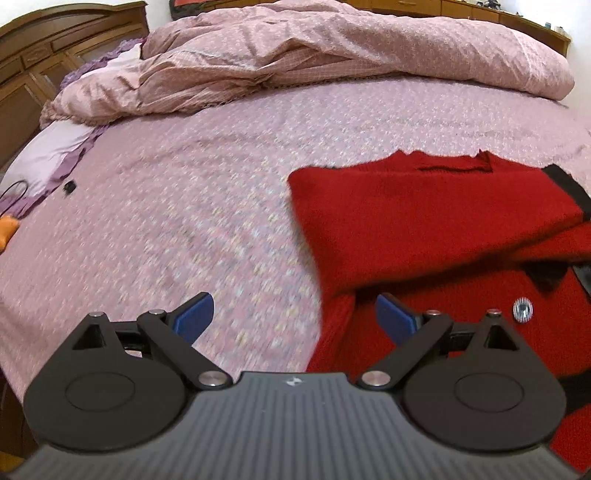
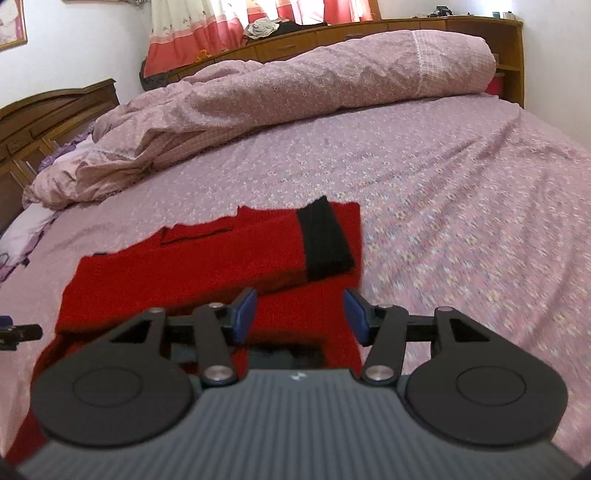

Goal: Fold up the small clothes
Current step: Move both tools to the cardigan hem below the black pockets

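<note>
A red knitted sweater point(image 1: 424, 218) with black trim lies flat on the pink flowered bedsheet point(image 1: 184, 221). Its sleeves are folded across the body, and a black cuff point(image 2: 325, 240) rests on top. A silver button point(image 1: 522, 309) shows near the hem. My left gripper point(image 1: 293, 317) hovers open over the sweater's left edge, nothing between its blue pads. My right gripper point(image 2: 299, 314) stands open above the sweater's point(image 2: 207, 266) near right part, its pads apart and touching no cloth. The tip of the left gripper point(image 2: 18, 334) peeks in at the far left of the right wrist view.
A bunched pink duvet point(image 1: 295, 62) fills the back of the bed. A lilac pillow point(image 1: 44, 158), a black cable and an orange object point(image 1: 7, 230) lie at the left edge. A wooden headboard point(image 2: 48, 118) and wooden shelf point(image 2: 369, 33) border the bed. Open sheet point(image 2: 461, 221) lies right of the sweater.
</note>
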{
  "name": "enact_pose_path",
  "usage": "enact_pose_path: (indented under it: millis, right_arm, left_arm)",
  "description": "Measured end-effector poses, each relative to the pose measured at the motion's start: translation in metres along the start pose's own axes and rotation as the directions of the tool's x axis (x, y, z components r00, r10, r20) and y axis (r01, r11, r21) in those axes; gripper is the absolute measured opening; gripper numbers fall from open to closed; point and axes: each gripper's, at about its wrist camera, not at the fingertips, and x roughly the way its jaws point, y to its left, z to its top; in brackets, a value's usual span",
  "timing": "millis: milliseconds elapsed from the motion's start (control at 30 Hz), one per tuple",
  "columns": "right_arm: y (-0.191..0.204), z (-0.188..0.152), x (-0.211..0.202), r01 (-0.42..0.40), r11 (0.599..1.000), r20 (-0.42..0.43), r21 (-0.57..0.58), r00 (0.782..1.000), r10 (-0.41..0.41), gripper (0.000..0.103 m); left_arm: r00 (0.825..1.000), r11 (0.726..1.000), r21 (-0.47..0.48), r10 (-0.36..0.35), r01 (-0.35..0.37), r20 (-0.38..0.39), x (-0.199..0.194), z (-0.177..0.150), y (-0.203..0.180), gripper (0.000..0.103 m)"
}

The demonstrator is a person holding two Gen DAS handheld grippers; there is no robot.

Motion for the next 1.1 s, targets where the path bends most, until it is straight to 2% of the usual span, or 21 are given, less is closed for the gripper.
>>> enact_pose_path:
  millis: [333,467,667,800,900,1100]
  right_arm:
    - [-0.009,-0.036,-0.052,0.015,1.000,-0.050,-0.020,0.999,-0.016,0.054]
    - [-0.014,-0.052,-0.067,0.024,1.000,-0.063,-0.003,0.998,-0.024,0.054]
    - [-0.027,-0.074,-0.083,0.037,0.999,-0.111,0.020,0.993,-0.035,0.054]
    - [-0.039,-0.087,-0.088,0.053,0.998,-0.148,0.044,0.988,-0.046,0.054]
    - [-0.043,-0.095,-0.089,0.059,0.997,-0.181,0.051,0.982,-0.049,0.054]
    - [-0.044,-0.112,-0.095,-0.013,0.995,-0.219,0.102,0.975,0.035,0.057]
  left_arm:
    - [0.999,1.000,-0.027,-0.015,0.014,-0.049,-0.036,-0.057,0.012,0.097]
    - [0.995,0.998,-0.049,-0.053,0.049,-0.081,-0.040,-0.078,0.014,0.097]
    - [0.982,0.991,-0.047,-0.130,0.124,-0.135,-0.043,-0.102,0.013,0.097]
    - [0.967,0.982,-0.079,-0.181,0.169,-0.180,-0.039,-0.112,0.013,0.097]
    - [0.965,0.982,-0.073,-0.184,0.173,-0.189,-0.037,-0.114,0.012,0.097]
    - [0.944,0.963,-0.088,-0.268,0.255,-0.193,-0.040,-0.117,0.014,0.097]
